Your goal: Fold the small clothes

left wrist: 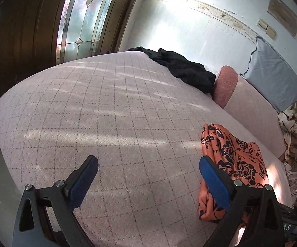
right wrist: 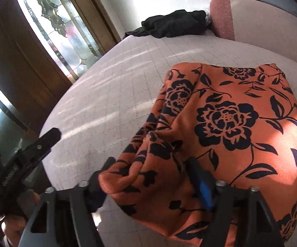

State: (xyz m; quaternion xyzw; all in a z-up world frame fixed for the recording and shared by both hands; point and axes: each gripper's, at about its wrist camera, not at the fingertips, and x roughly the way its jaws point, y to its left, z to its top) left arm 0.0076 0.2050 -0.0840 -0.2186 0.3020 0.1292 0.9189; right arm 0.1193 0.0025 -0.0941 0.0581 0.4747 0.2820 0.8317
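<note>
An orange cloth with black flowers [right wrist: 226, 119] lies folded on the bed [right wrist: 111, 94]. Its bunched near edge sits between the fingers of my right gripper [right wrist: 150, 162]. The jaws stand wide and the pads do not press the cloth; one fold drapes over the left finger. My left gripper [left wrist: 148, 160] is open above bare bedcover with nothing between its blue pads. The orange cloth [left wrist: 236, 160] lies just beyond its right finger. In the right wrist view, one black finger of the left gripper [right wrist: 49, 135] shows at the left, with a hand [right wrist: 14, 222] below it.
A black garment [left wrist: 185, 68] lies crumpled at the bed's far edge beside a pink cushion [left wrist: 226, 84]. A blue-grey pillow [left wrist: 271, 76] and a patterned blanket [left wrist: 296, 123] sit along the wall on the right. A wooden door with leaded glass [left wrist: 80, 18] stands past the bed's left edge.
</note>
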